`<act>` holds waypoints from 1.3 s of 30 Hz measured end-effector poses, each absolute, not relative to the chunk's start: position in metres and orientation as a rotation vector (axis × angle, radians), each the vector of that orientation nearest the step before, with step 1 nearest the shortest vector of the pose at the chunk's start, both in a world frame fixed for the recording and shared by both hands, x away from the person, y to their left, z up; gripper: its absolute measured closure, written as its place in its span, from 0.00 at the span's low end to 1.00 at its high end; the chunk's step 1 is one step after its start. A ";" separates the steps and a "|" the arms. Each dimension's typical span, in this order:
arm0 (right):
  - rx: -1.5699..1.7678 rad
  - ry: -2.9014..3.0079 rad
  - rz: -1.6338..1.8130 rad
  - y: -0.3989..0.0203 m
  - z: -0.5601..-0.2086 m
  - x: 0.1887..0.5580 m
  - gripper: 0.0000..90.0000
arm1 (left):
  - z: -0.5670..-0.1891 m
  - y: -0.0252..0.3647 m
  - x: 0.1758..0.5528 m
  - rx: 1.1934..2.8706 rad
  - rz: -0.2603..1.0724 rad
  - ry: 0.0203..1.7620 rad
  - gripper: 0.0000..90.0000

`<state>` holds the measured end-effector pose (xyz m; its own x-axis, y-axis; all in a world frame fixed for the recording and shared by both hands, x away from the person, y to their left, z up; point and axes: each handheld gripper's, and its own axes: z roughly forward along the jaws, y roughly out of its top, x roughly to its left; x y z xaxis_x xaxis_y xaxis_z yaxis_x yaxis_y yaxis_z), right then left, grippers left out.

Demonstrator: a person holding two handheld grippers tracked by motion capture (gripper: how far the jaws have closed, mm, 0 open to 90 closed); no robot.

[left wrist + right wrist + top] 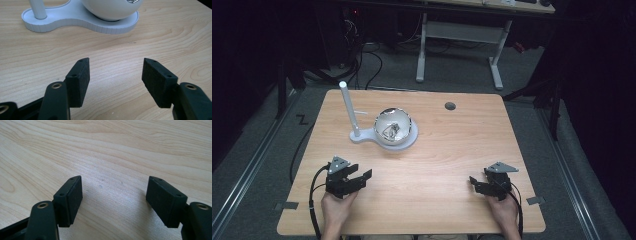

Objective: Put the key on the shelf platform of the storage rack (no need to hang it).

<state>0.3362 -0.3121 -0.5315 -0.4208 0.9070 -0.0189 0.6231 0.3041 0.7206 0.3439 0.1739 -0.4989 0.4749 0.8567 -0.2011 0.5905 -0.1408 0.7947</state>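
From the high view, a light wooden rectangular desk (447, 165) carries a white plastic stand (362, 136) with a tall upright white post (348, 107) at one end and a round white bowl (394, 126) seated on its wider end; something metallic and shiny lies inside the bowl, too small to make out. The stand sits ahead of the left claw (360, 176) and slightly to its right, well apart from it. That left claw rests low over the near left part of the desk, held by the person's left hand (336, 206), its jaws spread. The right claw (476, 183) is at the near right, held by the right hand (503, 209), with bare wood ahead of it; a small dark round hole (450, 106) lies in the desk far ahead of it

In the left gripper view, the left claw (116, 71) has both black jaws wide apart with nothing between them, bare desk (115, 50) under them. The ribbed rim of the white stand (75, 21) lies straight ahead, the post (38, 8) ahead to the left, the bowl (111, 8) ahead and slightly right

In the right gripper view, the right claw (114, 192) is likewise spread and empty above plain wood grain (112, 150)
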 end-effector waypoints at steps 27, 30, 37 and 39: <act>1.366 2.153 0.901 -0.312 -0.531 0.336 0.33 | -0.514 0.155 0.352 1.926 0.441 1.220 0.44; 1.364 2.153 0.901 -0.312 -0.531 0.336 0.33 | -0.516 0.154 0.354 1.939 0.445 1.221 0.44; 1.363 2.153 0.901 -0.312 -0.531 0.336 0.33 | -0.520 0.150 0.357 1.957 0.465 1.222 0.44; 1.363 2.153 0.901 -0.312 -0.531 0.336 0.33 | -0.522 0.148 0.358 1.970 0.478 1.224 0.44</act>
<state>0.3361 -0.3120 -0.5315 -0.4207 0.9070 -0.0185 0.6236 0.3039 0.7203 0.3583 0.1480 -0.5224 0.4717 0.8787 -0.0729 0.5968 -0.2573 0.7601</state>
